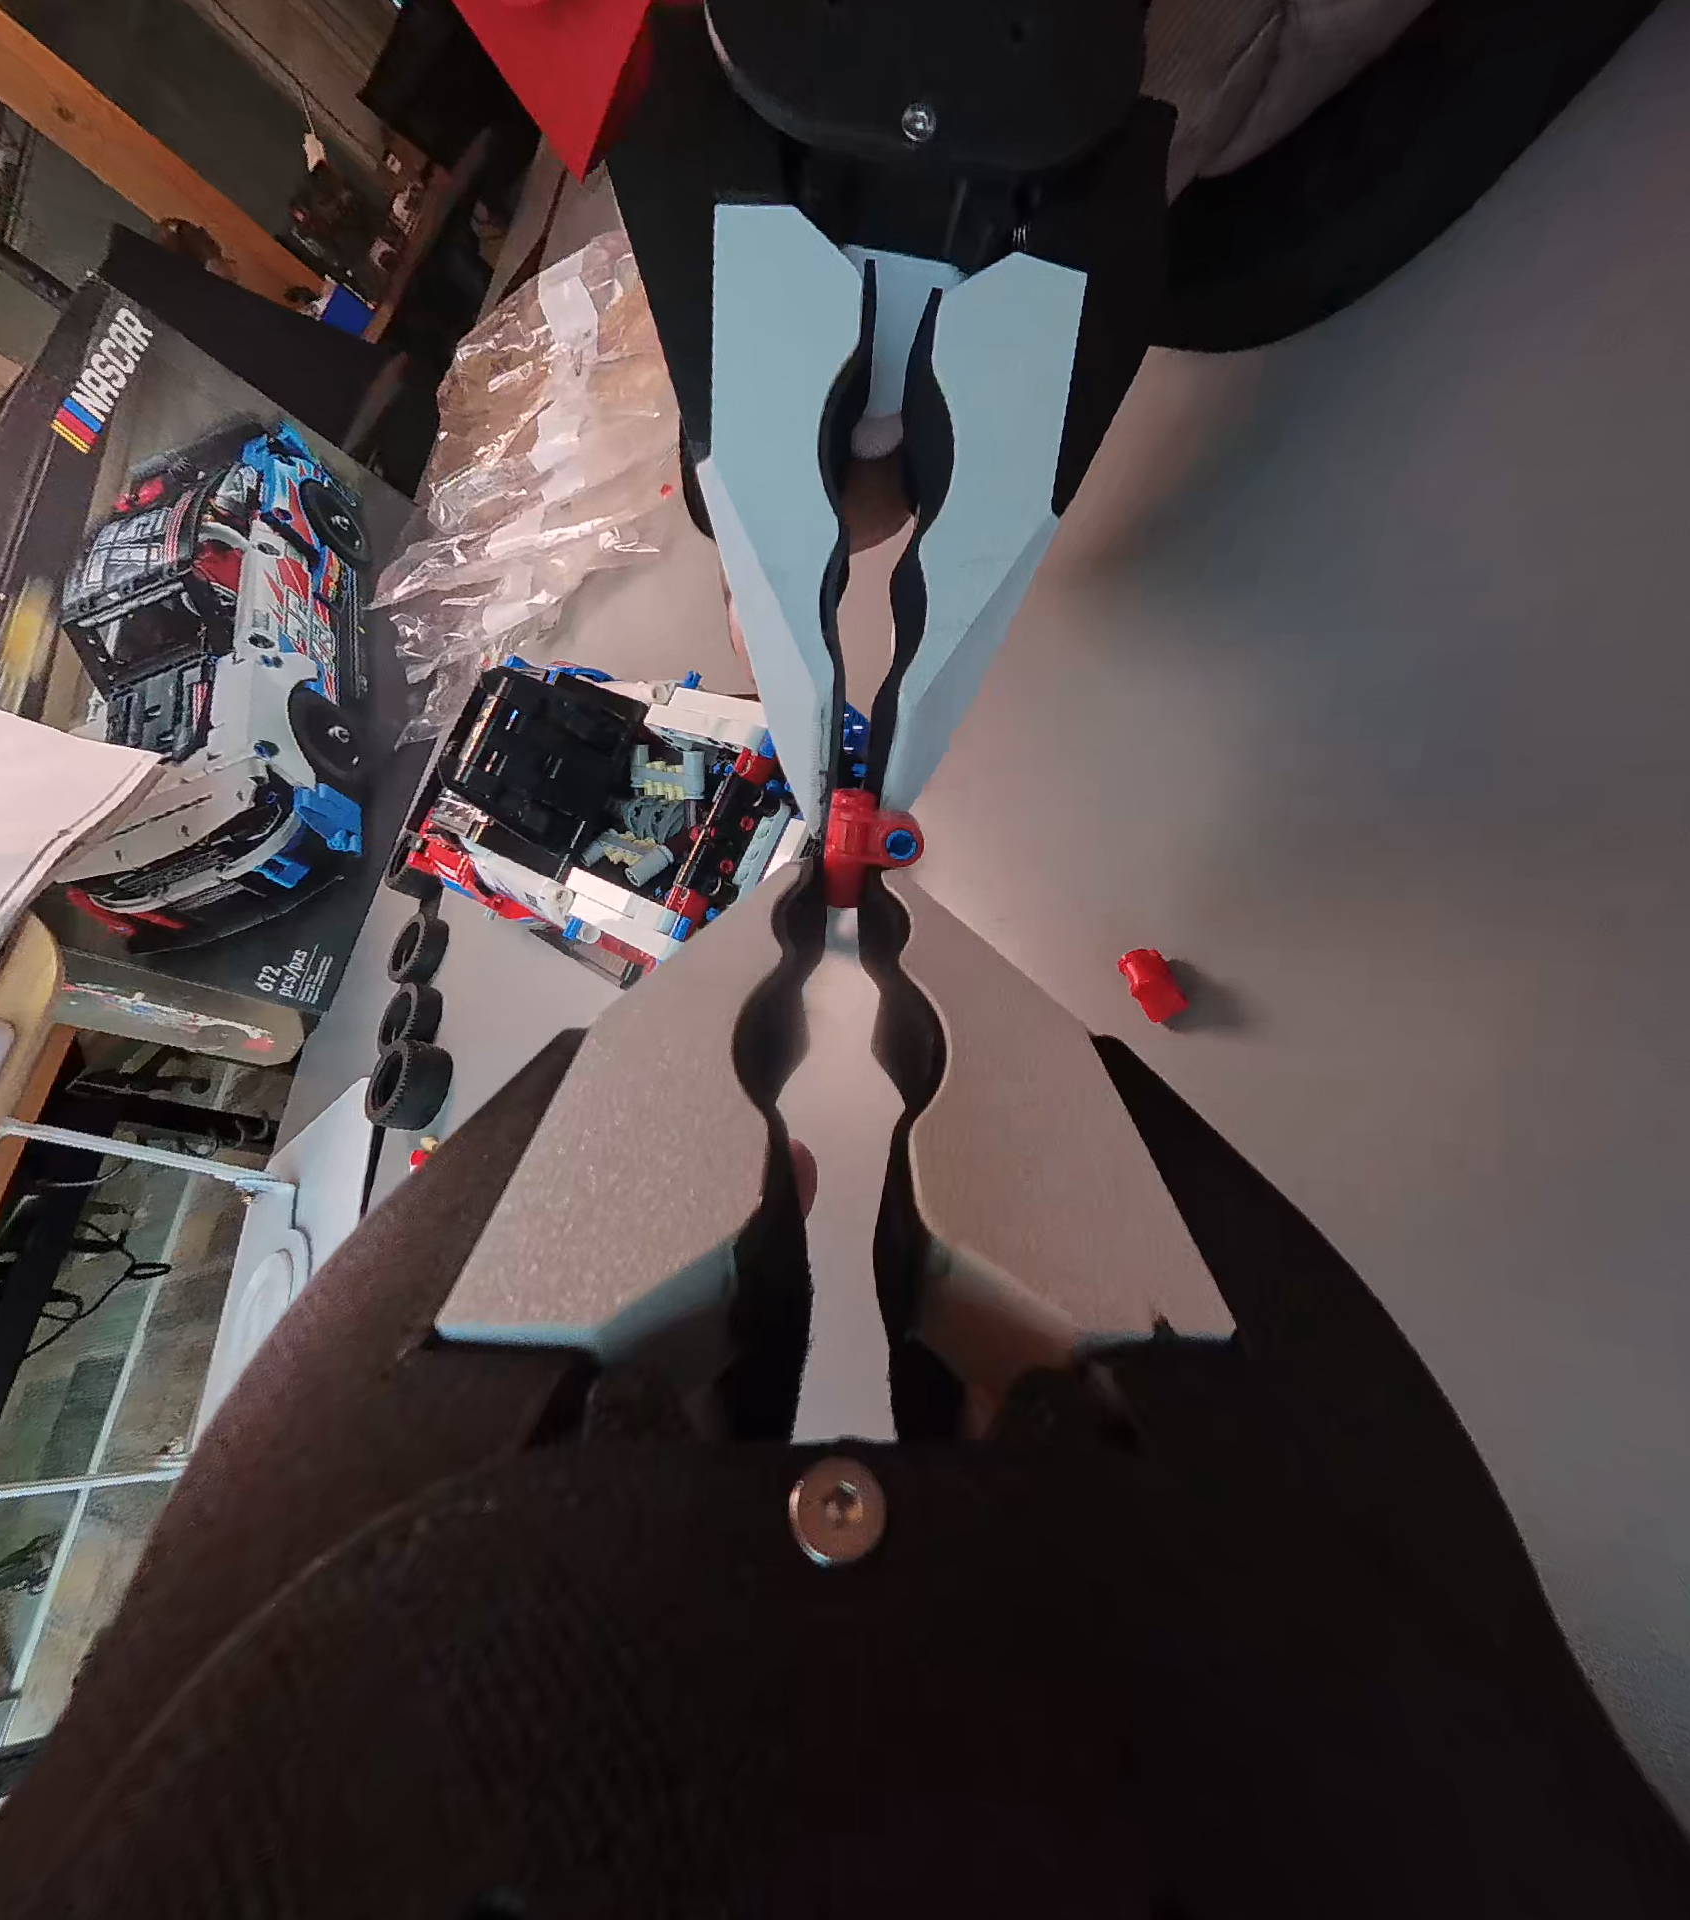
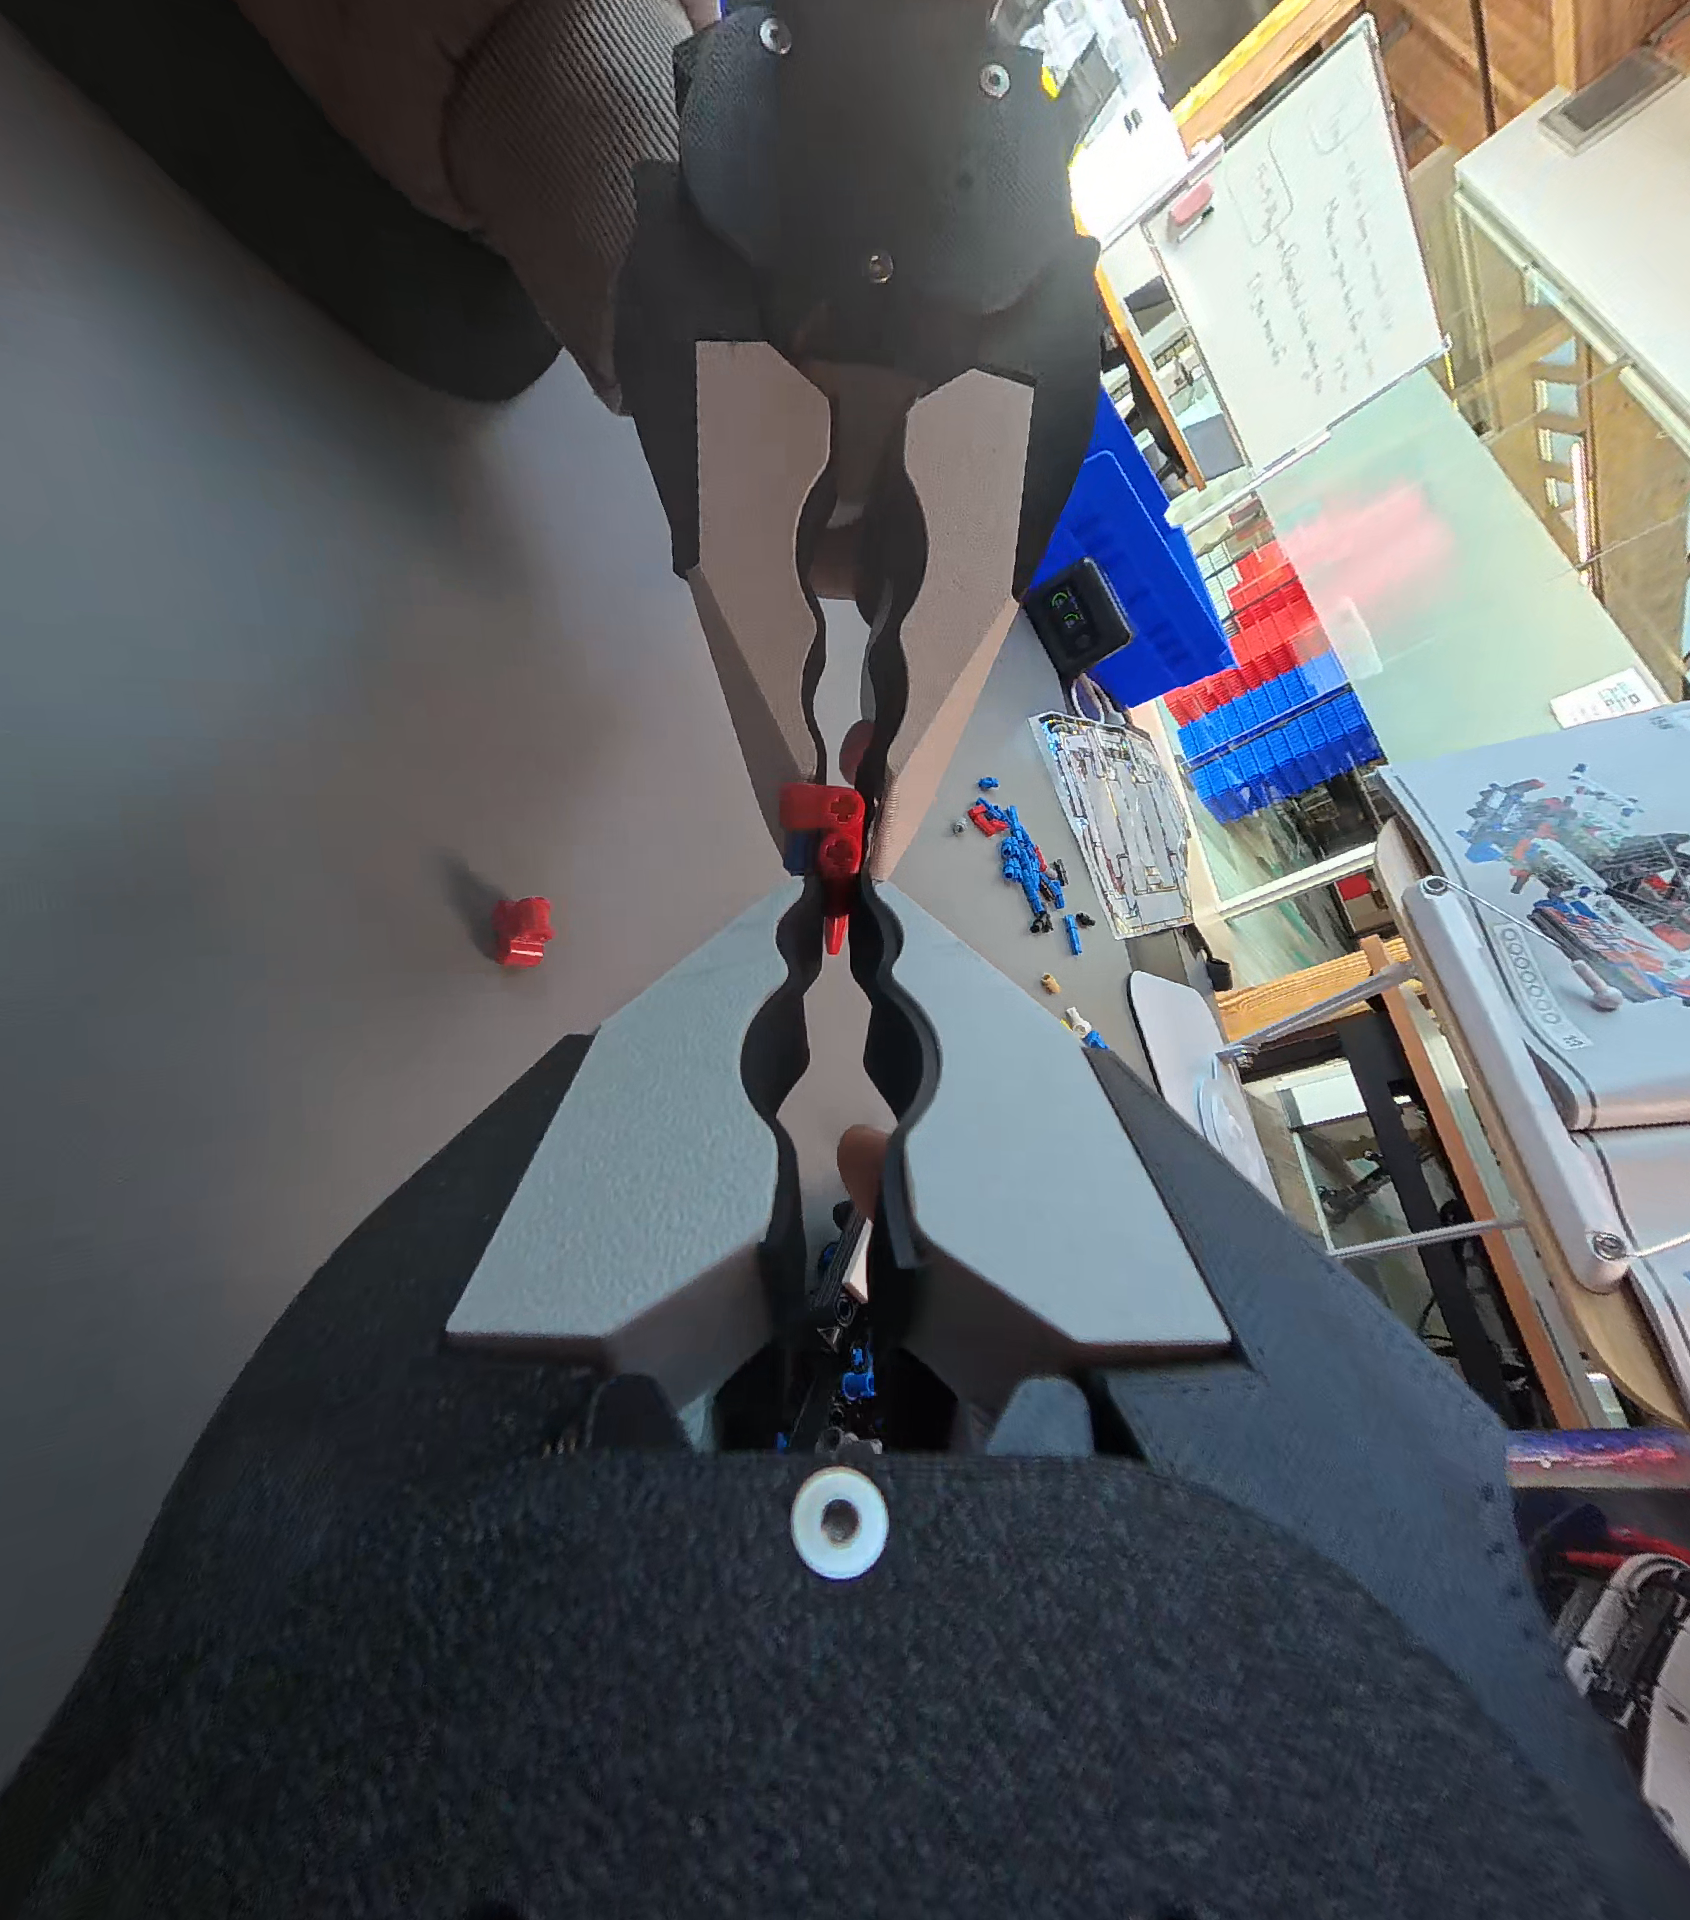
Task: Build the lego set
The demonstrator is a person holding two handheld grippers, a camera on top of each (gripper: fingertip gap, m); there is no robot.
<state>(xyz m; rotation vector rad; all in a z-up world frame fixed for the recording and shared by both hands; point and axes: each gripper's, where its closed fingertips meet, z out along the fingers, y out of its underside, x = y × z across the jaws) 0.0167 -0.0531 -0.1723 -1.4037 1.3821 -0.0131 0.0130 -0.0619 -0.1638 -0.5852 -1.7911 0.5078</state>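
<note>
Grippers tip to tip over the grey surface, one red connector assembly pinched between them.

Left gripper (image 1: 846,904) is closed to a narrow slit on the red connector assembly (image 1: 862,840); right gripper (image 2: 836,914), pointing straight back at it, is likewise nearly closed on the same assembly (image 2: 825,831), which carries a blue pin (image 1: 898,844) sticking out sideways, across the line joining the two grippers. Judgement: the coming move is a push or twist along that shared line, so the two must stay in line; neither is nearer. Count: one held assembly; one loose red connector (image 1: 1153,982) on open surface just beside the grippers; one part-built car (image 1: 602,821) toward the far edge; three black tyres (image 1: 410,1029) in a row beside it; one set box (image 1: 166,623); a scatter of small blue and red parts (image 2: 1023,862), too many to count.
</note>
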